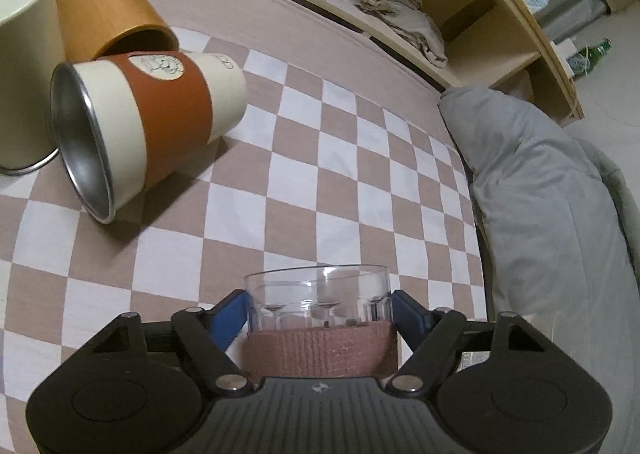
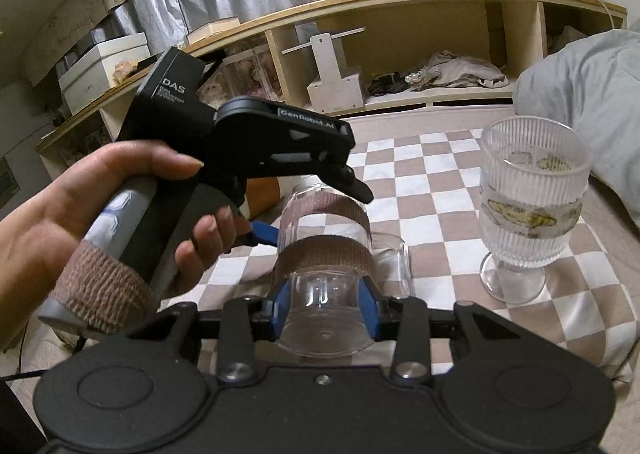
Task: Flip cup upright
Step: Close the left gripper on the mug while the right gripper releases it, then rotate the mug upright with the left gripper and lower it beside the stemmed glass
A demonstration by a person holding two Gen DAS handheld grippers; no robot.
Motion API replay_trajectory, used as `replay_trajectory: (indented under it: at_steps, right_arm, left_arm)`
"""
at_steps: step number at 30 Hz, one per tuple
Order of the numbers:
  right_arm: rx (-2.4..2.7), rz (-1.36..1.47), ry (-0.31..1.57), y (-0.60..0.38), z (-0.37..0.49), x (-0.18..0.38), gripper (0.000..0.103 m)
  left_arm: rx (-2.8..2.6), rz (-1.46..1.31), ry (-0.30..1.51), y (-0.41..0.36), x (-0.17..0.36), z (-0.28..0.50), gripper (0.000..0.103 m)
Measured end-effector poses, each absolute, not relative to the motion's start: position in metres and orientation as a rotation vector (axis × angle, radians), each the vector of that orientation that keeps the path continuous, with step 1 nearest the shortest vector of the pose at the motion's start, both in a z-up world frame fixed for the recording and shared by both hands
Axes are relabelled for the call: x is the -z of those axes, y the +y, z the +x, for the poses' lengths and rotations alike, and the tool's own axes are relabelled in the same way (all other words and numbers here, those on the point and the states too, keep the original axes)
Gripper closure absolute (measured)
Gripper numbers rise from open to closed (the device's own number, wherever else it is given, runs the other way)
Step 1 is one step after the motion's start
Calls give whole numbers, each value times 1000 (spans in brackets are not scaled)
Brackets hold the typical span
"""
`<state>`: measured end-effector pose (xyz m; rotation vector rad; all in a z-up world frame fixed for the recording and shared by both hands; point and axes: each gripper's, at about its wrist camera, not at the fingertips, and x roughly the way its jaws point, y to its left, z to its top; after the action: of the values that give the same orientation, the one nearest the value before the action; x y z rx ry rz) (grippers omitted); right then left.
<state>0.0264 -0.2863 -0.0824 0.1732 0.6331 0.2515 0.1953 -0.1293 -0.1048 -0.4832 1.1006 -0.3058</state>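
Glass cup [image 2: 324,286] lying sideways at lower centre, clamped by both the left gripper [image 1: 320,308] and right gripper [image 2: 326,308]. Likely rigid, slick, breakable; brown tape bands [image 2: 324,254] look grippiest.

Open checkered cloth [image 1: 340,181] ahead; toppled cups [image 1: 152,121] crowd left, grey pillow [image 1: 552,189] blocks right.

The cloth [image 1: 320,189] is showing tan-and-white checks, the clear cup [image 2: 324,274] is wearing brown tape bands, fingers [image 2: 370,304] looking blue.
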Motion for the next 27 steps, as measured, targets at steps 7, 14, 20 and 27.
replay_trajectory:
  at_steps: [7,14,20,27]
  right_arm:
    - [-267,201,641,-293,25,83,65]
    - [-274,223,642,-300,28,86,70]
    - [-178,171,654,-299,38,96,77]
    - [-103,223,659,-314,43,102,76]
  left_arm:
    - [337,-391,1014,-133,78,177,26]
    - [465,-129,820,-162,29,136,26]
    - [534,-27,804,-190,25,120,27]
    - [515,143,767,-213,25,110,27]
